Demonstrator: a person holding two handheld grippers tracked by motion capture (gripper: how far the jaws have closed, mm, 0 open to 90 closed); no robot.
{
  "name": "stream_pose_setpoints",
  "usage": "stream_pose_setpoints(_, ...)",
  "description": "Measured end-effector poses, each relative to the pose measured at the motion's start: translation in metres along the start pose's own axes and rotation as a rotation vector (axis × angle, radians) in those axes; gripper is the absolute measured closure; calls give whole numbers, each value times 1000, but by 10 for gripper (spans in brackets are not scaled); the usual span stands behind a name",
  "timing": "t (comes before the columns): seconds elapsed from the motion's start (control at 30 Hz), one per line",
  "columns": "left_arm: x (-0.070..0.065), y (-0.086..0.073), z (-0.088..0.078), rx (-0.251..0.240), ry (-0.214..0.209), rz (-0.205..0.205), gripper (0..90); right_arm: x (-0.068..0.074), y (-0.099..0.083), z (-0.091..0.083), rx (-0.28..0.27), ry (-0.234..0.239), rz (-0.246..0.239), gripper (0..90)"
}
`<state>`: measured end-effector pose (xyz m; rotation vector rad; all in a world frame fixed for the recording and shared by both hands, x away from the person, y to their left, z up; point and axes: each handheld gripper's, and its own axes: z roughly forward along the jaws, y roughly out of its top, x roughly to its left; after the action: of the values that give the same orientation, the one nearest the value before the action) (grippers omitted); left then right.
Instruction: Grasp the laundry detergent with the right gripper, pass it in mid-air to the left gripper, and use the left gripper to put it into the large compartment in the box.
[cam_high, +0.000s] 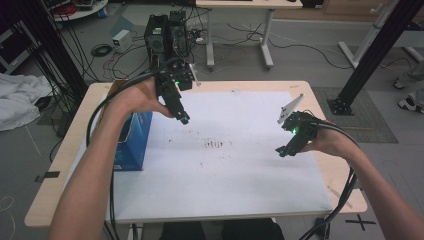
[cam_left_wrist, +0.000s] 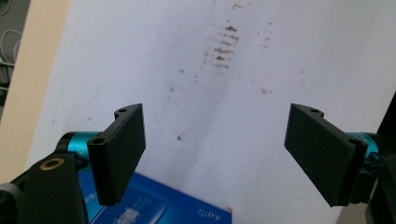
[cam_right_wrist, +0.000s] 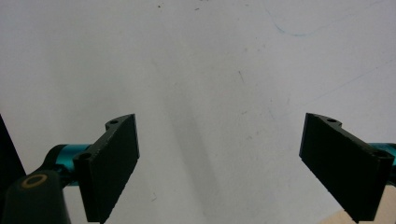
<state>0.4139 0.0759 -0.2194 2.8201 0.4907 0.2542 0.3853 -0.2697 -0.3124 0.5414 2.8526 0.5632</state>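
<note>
Both grippers' fingers spread, empty; blue box (cam_high: 134, 142) lettering too small to read

blue box (cam_high: 133, 142) blocking the left edge, white sheet (cam_high: 235, 165) open elsewhere (both tools above it)

Overhead view; tong cameras face sheet (cam_high: 240, 150).

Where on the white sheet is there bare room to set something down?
The white sheet is bare from the blue box at its left edge across to the right gripper, with only brown smudges mid-sheet. The near strip is free too. The crowded spot is the left edge, around the box.
</note>
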Motion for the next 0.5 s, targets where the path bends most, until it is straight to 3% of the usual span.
stream_pose_setpoints(0.33, -21, 10, 40, 7, -80, 33, 207, 0, -1, -2, 4, -3, -2, 111)
stream_pose_setpoints(0.5, -26, 9, 50, 12, -101, 41, 207, 1, 0, -6, 5, -2, -8, 111)
